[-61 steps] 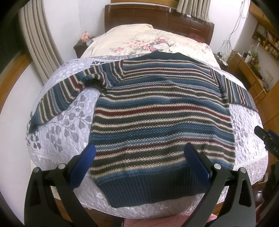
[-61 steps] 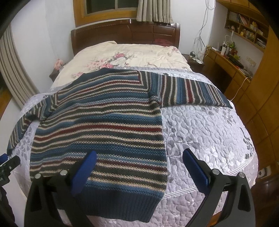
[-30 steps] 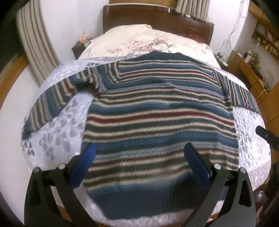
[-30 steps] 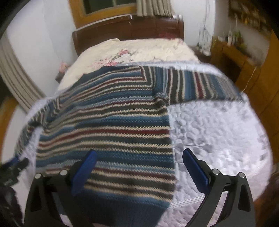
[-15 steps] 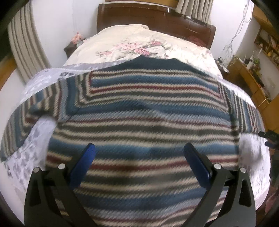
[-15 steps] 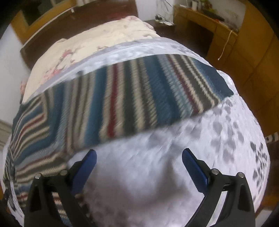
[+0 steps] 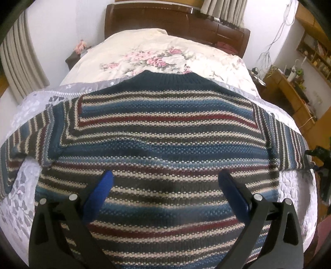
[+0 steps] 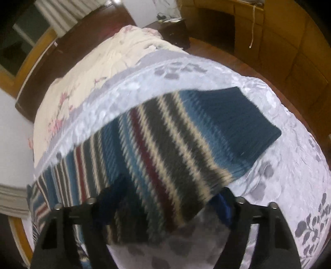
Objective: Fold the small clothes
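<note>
Right gripper (image 8: 165, 203) now over sweater (image 7: 165, 144) sleeve (image 8: 186, 144), fingers apart.

One striped sweater (image 7: 165, 132) lies on one grey leaf-patterned bedspread (image 7: 22, 186), with one floral quilt (image 7: 157, 53) and one wooden headboard (image 7: 178, 18) beyond. Two sleeves show. Two grippers: left (image 7: 165, 188), right (image 8: 165, 201), perhaps straddling one sleeve (image 8: 186, 132).
</note>
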Demonstrator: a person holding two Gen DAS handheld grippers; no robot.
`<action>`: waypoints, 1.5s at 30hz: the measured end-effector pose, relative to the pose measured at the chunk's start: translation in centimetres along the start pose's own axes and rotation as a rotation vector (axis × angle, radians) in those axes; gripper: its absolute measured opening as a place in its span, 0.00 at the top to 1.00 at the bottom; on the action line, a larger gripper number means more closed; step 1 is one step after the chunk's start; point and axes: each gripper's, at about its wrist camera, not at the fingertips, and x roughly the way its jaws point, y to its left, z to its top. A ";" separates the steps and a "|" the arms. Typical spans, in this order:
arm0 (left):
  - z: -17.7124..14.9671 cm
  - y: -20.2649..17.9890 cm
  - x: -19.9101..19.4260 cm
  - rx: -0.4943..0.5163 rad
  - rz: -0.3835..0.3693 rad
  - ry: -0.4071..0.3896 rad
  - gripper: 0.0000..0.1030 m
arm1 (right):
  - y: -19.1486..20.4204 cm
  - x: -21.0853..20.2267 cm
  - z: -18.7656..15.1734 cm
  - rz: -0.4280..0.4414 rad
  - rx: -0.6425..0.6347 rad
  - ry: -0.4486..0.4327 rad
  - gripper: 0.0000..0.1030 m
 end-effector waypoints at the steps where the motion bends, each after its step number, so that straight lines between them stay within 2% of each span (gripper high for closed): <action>1: 0.0 0.2 0.1 -0.003 0.001 0.003 0.03 | -0.8 -0.1 0.5 0.018 0.030 -0.004 0.36; 3: 0.1 0.6 0.2 -0.010 0.006 0.005 0.03 | -2.5 -0.1 1.4 0.059 0.090 -0.010 0.51; 4: 0.1 0.8 0.2 -0.013 0.009 0.005 0.03 | -3.2 -0.1 1.6 0.076 0.114 -0.010 0.56; 6: 0.2 1.3 0.3 -0.023 0.016 0.005 0.03 | -4.8 -0.2 2.0 0.115 0.143 -0.013 0.72; 9: 0.2 1.9 0.3 -0.035 0.020 0.006 0.03 | -5.4 -0.7 1.9 0.163 0.144 -0.027 0.85; 13: 0.0 2.4 0.2 -0.039 0.028 0.007 0.03 | -3.7 -2.2 0.8 0.152 0.085 -0.069 0.86; 17: -0.1 2.9 0.1 -0.044 0.036 0.007 0.03 | -0.1 -4.1 -0.1 0.190 0.004 -0.118 0.87; 23: -0.2 4.2 -0.3 -0.061 0.048 -0.002 0.03 | 8.5 -6.2 -3.1 0.265 -0.204 -0.139 0.87; 33: -1.1 7.3 -1.3 -0.116 0.080 -0.014 0.03 | 22.4 -5.7 -11.7 0.388 -0.487 -0.079 0.87; 35: -1.2 7.7 -1.5 -0.121 0.083 -0.016 0.03 | 24.5 -5.4 -13.5 0.387 -0.539 -0.074 0.87; 39: -1.6 8.2 -2.1 -0.132 0.089 -0.024 0.03 | 27.8 -3.7 -17.1 0.386 -0.612 -0.036 0.87; 43: -1.9 8.3 -2.3 -0.139 0.086 -0.025 0.03 | 29.2 -1.3 -19.3 0.367 -0.630 0.016 0.87; 45: -1.9 8.0 -2.4 -0.135 0.080 -0.024 0.03 | 29.5 0.1 -20.3 0.343 -0.652 0.047 0.83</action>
